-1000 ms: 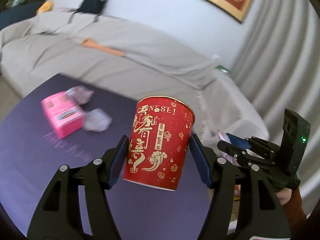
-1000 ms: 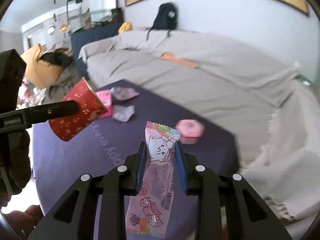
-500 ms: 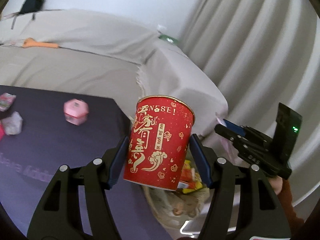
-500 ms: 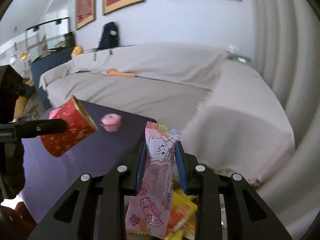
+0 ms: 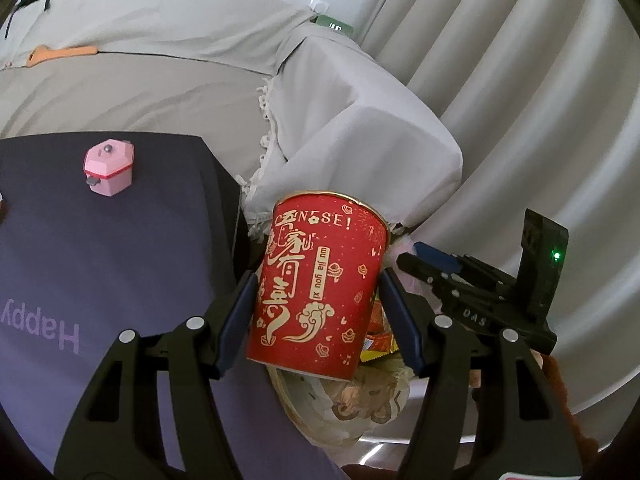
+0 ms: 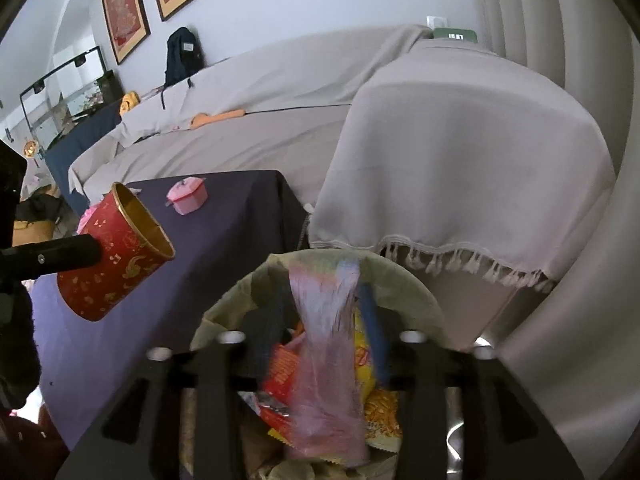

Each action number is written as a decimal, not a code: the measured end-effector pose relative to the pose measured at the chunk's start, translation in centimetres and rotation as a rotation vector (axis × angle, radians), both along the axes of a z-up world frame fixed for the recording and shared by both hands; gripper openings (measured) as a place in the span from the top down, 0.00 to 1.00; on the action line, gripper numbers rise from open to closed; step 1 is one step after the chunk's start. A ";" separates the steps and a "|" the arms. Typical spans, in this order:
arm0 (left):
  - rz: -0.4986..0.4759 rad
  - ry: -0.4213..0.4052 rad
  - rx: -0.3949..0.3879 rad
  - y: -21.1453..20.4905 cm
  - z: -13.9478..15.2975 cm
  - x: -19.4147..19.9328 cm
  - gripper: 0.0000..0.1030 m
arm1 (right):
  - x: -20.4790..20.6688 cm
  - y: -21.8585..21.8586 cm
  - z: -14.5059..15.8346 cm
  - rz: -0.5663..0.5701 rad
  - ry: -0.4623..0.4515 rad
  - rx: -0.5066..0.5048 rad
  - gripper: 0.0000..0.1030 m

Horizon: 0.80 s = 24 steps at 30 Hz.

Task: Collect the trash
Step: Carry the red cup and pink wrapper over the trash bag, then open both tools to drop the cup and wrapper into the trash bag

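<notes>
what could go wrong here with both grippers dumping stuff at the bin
1. The red cup in the left gripper sits over the table edge as much as the trash bin; released now, it may miss.
2. The pink wrapper is blurred; it could snag on the right gripper.

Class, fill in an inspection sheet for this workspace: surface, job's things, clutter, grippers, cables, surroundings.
Surface: dark purple cloth-covered table, printed "Happy".
Job's things: red printed paper cup; blurred pink plastic wrapper above the bag-lined round bin, which holds wrappers.
Clutter: pink hexagonal box on the table.
Grippers: left gripper, jaws clamped on the cup; right gripper over the bin, jaws blurred.
Cables: nothing seen.
Surroundings: grey-covered sofa, pale curtains, black backpack.
</notes>
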<state>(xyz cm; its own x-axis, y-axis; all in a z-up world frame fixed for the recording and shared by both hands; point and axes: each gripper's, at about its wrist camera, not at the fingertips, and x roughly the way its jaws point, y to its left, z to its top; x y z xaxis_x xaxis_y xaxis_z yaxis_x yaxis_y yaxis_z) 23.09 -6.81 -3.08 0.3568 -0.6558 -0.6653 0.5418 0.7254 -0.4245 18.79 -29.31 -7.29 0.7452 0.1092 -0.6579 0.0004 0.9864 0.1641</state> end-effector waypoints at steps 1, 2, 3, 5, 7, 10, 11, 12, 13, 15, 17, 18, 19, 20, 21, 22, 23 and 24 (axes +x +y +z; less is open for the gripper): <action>-0.001 0.004 -0.001 -0.1 -0.1 0.0 0.43 | -0.1 -0.1 -0.1 -0.002 -0.004 -0.002 0.48; -0.004 0.007 -0.002 -0.2 -0.2 0.0 0.43 | -0.2 -0.2 -0.2 -0.007 -0.009 0.002 0.48; -0.006 0.008 -0.002 -0.3 -0.3 0.0 0.43 | -0.3 -0.5 -0.2 -0.013 -0.016 0.014 0.48; -0.016 0.010 -0.001 -0.7 -0.5 -0.2 0.43 | -0.7 -1.0 0.0 -0.031 -0.030 0.029 0.48; -0.034 0.017 0.006 -1.3 -1.0 -0.3 0.43 | -1.3 -1.6 0.3 -0.057 -0.045 0.035 0.48; -0.058 0.029 0.018 -2.3 -1.9 -0.5 0.43 | -1.7 -2.3 0.8 -0.099 -0.054 0.001 0.48; -0.070 0.034 0.023 -2.8 -2.3 -0.6 0.43 | -2.0 -2.4 0.9 -0.116 -0.057 -0.018 0.48; -0.083 0.038 0.028 -3.4 -2.7 -0.7 0.43 | -2.2 -2.7 1.0 -0.127 -0.060 -0.030 0.48; -0.089 0.041 0.031 -3.8 -3.0 -0.8 0.43 | -2.4 -2.9 1.1 -0.139 -0.065 -0.041 0.48; -0.116 0.053 0.037 -5.2 -3.7 -0.9 0.43 | -2.8 -3.3 1.2 -0.148 -0.074 -0.048 0.48; -0.144 0.069 0.049 -6.7 -4.6 -1.0 0.43 | -3.1 -3.7 1.5 -0.163 -0.089 -0.059 0.48; -0.155 0.074 0.060 -7.4 -5.0 -1.0 0.43 | -3.2 -3.8 1.6 -0.170 -0.094 -0.064 0.48; -0.168 0.080 0.084 -8.5 -5.8 -1.0 0.43 | -3.3 -4.0 1.7 -0.177 -0.100 -0.068 0.48; -0.174 0.087 0.108 -9.3 -6.4 -1.1 0.43 | -3.5 -4.2 1.8 -0.184 -0.105 -0.069 0.48; -0.177 0.095 0.128 -9.9 -6.9 -1.1 0.43 | -3.6 -4.4 1.9 -0.189 -0.110 -0.067 0.48; -0.185 0.109 0.146 -10.7 -7.6 -1.1 0.43 | -3.6 -4.6 1.9 -0.193 -0.112 -0.064 0.48; -0.193 0.118 0.158 -11.2 -8.0 -1.2 0.43 | -3.7 -4.8 1.9 -0.199 -0.112 -0.061 0.48; -0.202 0.121 0.173 -11.6 -8.5 -1.3 0.43 | -3.7 -5.0 1.9 -0.204 -0.111 -0.057 0.48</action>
<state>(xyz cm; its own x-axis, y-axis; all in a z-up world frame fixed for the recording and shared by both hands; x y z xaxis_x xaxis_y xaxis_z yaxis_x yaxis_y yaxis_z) 21.83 -18.46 -11.61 0.1419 -0.5782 -0.8034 0.6359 0.6753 -0.3737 15.07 -34.35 -5.43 0.8158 -0.0860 -0.5719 0.1855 0.9756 0.1178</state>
